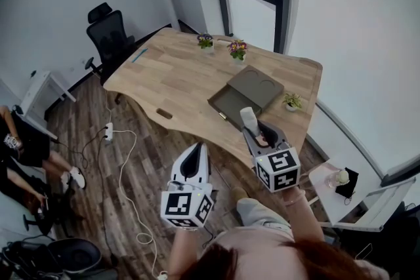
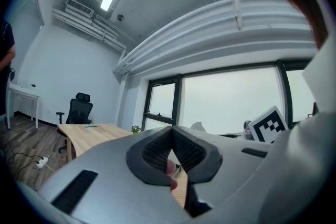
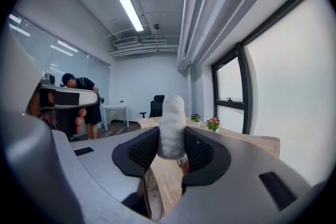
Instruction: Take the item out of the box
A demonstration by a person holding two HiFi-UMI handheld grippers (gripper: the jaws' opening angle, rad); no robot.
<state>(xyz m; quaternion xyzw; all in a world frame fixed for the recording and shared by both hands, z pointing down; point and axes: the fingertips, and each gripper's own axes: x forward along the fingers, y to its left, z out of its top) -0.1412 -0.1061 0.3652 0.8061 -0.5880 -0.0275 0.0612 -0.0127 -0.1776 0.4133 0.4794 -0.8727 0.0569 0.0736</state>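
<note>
A shallow olive-brown box [image 1: 231, 101] lies open on the wooden table [image 1: 170, 75], its lid [image 1: 256, 86] resting across its right part. My right gripper [image 1: 252, 126] is raised above the table's near edge and shut on a white fuzzy roll [image 1: 248, 117], which stands up between the pads [image 3: 172, 128] in the right gripper view. My left gripper [image 1: 196, 155] hangs lower and left, over the floor, with its jaws shut [image 2: 171, 145] and nothing between them.
Two small flower pots [image 1: 237, 49] stand at the table's far edge and a small green plant [image 1: 292, 101] at its right. A black office chair [image 1: 108, 36] is at the far left. A cable and power strip [image 1: 108, 131] lie on the floor. People stand at left.
</note>
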